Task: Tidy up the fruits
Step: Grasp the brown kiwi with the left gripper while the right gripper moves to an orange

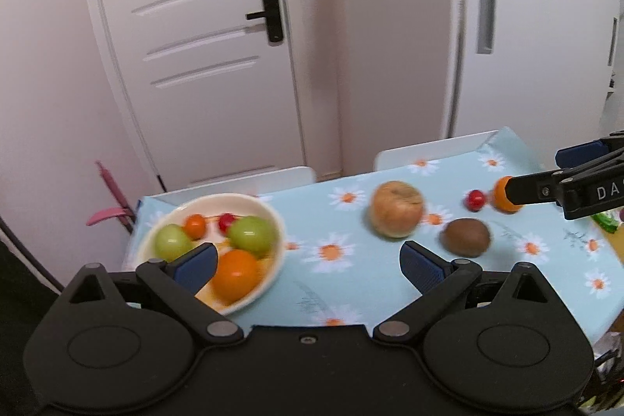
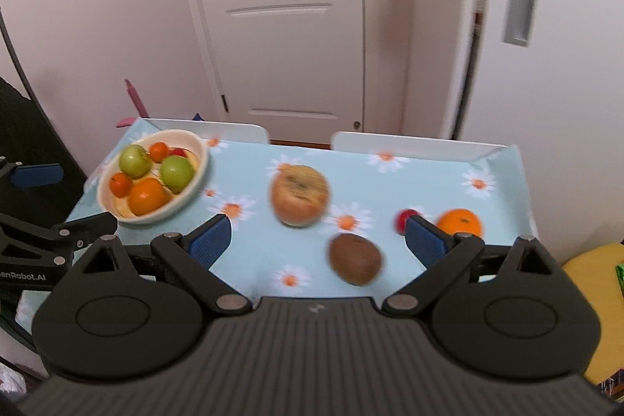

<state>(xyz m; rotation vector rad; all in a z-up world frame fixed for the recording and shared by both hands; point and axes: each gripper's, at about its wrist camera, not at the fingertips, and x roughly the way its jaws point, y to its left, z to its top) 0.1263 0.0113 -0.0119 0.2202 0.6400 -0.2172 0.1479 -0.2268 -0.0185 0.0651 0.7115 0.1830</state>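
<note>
fruits sit partly in the cream bowl (image 2: 117, 197) at the table's left; a brown apple (image 2: 299, 195), kiwi (image 2: 355, 259), small red fruit (image 1: 475, 199) and orange (image 2: 460, 222) lie loose on the daisy cloth (image 2: 429, 182). left gripper (image 1: 308, 260) and right gripper (image 2: 318, 240) both gape wide, holding nothing. readable lettering: "da" and "enrobot.ai".

My left gripper (image 1: 308, 262) and right gripper (image 2: 318, 238) share one build: matte black housings with round raised discs, triangular cut-outs, silver pivot pins, and ribbed blue fingertip pads (image 1: 419, 266). White lettering, partly cut off, marks each side; the right body is grooved.
</note>
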